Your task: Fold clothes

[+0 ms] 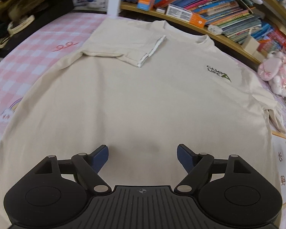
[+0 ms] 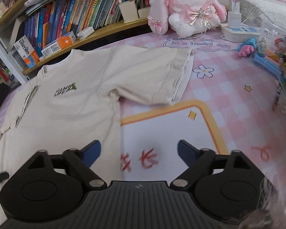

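A cream T-shirt (image 1: pixel 143 99) with a small green chest logo (image 1: pixel 218 73) lies front up on a pink checked bedspread (image 1: pixel 28 57). Its left sleeve (image 1: pixel 124 45) is folded in over the chest. In the right wrist view the same T-shirt (image 2: pixel 70 99) has its other sleeve (image 2: pixel 162 76) spread flat to the right. My left gripper (image 1: pixel 142 157) hovers open over the shirt's lower body, nothing between its blue pads. My right gripper (image 2: pixel 139 152) is open above the shirt's side edge and the printed mat, holding nothing.
A curved wooden bookshelf (image 1: pixel 209 28) packed with books runs along the far side. A pink and white plush rabbit (image 2: pixel 188 9) sits past the spread sleeve. Dark clothes (image 1: pixel 24 3) are piled at far left. Toys and books (image 2: pixel 272 57) crowd the right edge.
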`<state>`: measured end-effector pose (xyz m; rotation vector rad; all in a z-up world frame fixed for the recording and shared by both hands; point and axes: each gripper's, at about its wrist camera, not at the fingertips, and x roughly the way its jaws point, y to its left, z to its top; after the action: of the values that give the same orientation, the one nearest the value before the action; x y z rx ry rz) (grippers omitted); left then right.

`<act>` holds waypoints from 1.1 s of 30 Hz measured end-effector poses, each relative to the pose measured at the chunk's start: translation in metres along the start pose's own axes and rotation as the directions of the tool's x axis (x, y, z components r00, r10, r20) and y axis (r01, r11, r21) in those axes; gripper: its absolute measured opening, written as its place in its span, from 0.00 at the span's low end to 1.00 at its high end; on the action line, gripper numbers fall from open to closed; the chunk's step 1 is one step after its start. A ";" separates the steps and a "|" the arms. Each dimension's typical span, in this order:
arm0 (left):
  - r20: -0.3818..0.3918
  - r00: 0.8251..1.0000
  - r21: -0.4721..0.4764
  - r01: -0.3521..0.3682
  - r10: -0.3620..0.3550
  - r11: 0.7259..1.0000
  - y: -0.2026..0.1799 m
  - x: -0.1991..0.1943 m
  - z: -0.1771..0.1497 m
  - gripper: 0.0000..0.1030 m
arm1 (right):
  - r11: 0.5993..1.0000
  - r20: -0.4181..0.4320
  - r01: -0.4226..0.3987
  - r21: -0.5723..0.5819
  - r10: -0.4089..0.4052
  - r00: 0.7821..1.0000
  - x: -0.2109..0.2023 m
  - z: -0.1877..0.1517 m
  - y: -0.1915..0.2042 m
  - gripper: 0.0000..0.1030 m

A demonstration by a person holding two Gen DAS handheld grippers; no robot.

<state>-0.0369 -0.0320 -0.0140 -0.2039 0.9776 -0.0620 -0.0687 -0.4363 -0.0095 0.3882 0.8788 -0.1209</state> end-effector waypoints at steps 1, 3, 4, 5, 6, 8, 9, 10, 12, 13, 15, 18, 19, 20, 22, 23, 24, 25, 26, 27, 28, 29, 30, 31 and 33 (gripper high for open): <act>0.002 1.000 -0.010 -0.007 0.007 1.000 0.000 -0.002 -0.003 0.79 | 1.000 -0.002 -0.002 0.008 0.002 1.000 0.004 0.006 -0.007 0.76; 0.010 1.000 -0.026 -0.021 0.021 0.999 0.000 -0.005 -0.008 0.79 | 1.000 -0.012 0.001 0.022 -0.001 1.000 0.011 0.017 -0.018 0.71; 0.015 0.999 -0.031 -0.028 0.029 0.999 -0.001 -0.006 -0.011 0.81 | 0.999 -0.020 -0.001 0.037 0.002 1.000 0.015 0.021 -0.024 0.65; 0.017 0.999 -0.035 -0.036 0.037 0.999 -0.001 -0.007 -0.013 0.84 | 0.998 -0.029 -0.006 0.057 0.008 1.000 0.019 0.025 -0.030 0.61; 0.018 0.999 -0.039 -0.044 0.045 0.998 -0.002 -0.008 -0.015 0.84 | 0.997 -0.039 -0.010 0.076 0.013 0.999 0.023 0.029 -0.036 0.59; 0.016 0.998 -0.048 -0.056 0.057 0.997 -0.003 -0.009 -0.017 0.85 | 0.992 -0.052 -0.026 0.124 0.032 0.998 0.030 0.036 -0.048 0.56; 0.013 0.998 -0.053 -0.062 0.062 0.997 -0.004 -0.010 -0.018 0.85 | 0.987 -0.053 -0.040 0.157 0.049 0.997 0.032 0.039 -0.054 0.55; 0.010 0.998 -0.058 -0.067 0.068 0.996 -0.004 -0.010 -0.019 0.86 | 0.982 -0.055 -0.051 0.181 0.062 0.997 0.034 0.042 -0.059 0.54; 0.006 0.997 -0.062 -0.079 0.080 0.995 -0.005 -0.010 -0.020 0.87 | 0.973 -0.059 -0.071 0.219 0.086 0.995 0.037 0.048 -0.066 0.53; 0.004 0.996 -0.062 -0.084 0.084 0.995 -0.005 -0.011 -0.020 0.87 | 0.969 -0.061 -0.082 0.234 0.099 0.993 0.039 0.051 -0.069 0.53; -0.002 0.996 -0.061 -0.093 0.093 0.994 -0.006 -0.011 -0.021 0.87 | 0.960 -0.071 -0.095 0.263 0.118 0.990 0.041 0.054 -0.073 0.51; -0.005 0.995 -0.061 -0.100 0.100 0.993 -0.007 -0.011 -0.021 0.88 | 0.931 -0.092 -0.134 0.339 0.174 0.980 0.040 0.051 -0.079 0.50; -0.006 0.995 -0.063 -0.102 0.102 0.993 -0.007 -0.011 -0.021 0.88 | 0.919 -0.093 -0.153 0.364 0.199 0.976 0.040 0.048 -0.080 0.50; -0.008 0.995 -0.064 -0.104 0.103 0.993 -0.007 -0.010 -0.021 0.89 | 0.907 -0.091 -0.169 0.385 0.219 0.971 0.040 0.046 -0.081 0.50; -0.014 0.994 -0.065 -0.107 0.107 0.992 -0.009 -0.009 -0.019 0.90 | 0.887 -0.082 -0.192 0.420 0.247 0.966 0.041 0.043 -0.083 0.48; -0.017 0.994 -0.064 -0.107 0.106 0.992 -0.009 -0.009 -0.019 0.90 | 0.875 -0.070 -0.197 0.442 0.252 0.965 0.043 0.045 -0.085 0.47; -0.019 0.994 -0.060 -0.105 0.104 0.993 -0.010 -0.009 -0.018 0.90 | 0.859 -0.056 -0.202 0.470 0.258 0.965 0.046 0.046 -0.088 0.46; -0.021 0.995 -0.057 -0.103 0.102 0.993 -0.010 -0.008 -0.018 0.90 | 0.843 -0.043 -0.208 0.497 0.263 0.964 0.049 0.048 -0.092 0.46; -0.022 0.995 -0.054 -0.102 0.101 0.993 -0.010 -0.008 -0.018 0.90 | 0.819 -0.028 -0.218 0.531 0.273 0.962 0.053 0.050 -0.096 0.46; -0.024 0.995 -0.050 -0.100 0.099 0.994 -0.011 -0.008 -0.018 0.90 | 0.786 -0.013 -0.229 0.574 0.289 0.957 0.058 0.051 -0.102 0.46; -0.026 0.995 -0.047 -0.099 0.098 0.994 -0.011 -0.009 -0.019 0.90 | 0.749 0.001 -0.240 0.618 0.304 0.953 0.062 0.052 -0.107 0.46; -0.027 0.995 -0.045 -0.097 0.096 0.994 -0.011 -0.009 -0.019 0.90 | 0.711 0.011 -0.249 0.657 0.321 0.947 0.066 0.052 -0.112 0.46; -0.027 0.995 -0.046 -0.095 0.094 0.994 -0.011 -0.010 -0.020 0.90 | 0.673 0.021 -0.257 0.694 0.338 0.941 0.070 0.052 -0.116 0.46; -0.027 0.995 -0.049 -0.093 0.092 0.994 -0.011 -0.010 -0.020 0.90 | 0.643 0.026 -0.264 0.719 0.354 0.935 0.073 0.051 -0.118 0.46; -0.026 0.995 -0.060 -0.094 0.093 0.994 -0.008 -0.011 -0.020 0.90 | 0.607 0.034 -0.272 0.747 0.373 0.927 0.076 0.048 -0.118 0.44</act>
<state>-0.0592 -0.0414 -0.0143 -0.2134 1.0114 0.0511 -0.0163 -0.5595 -0.0734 1.3480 0.8376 -0.1154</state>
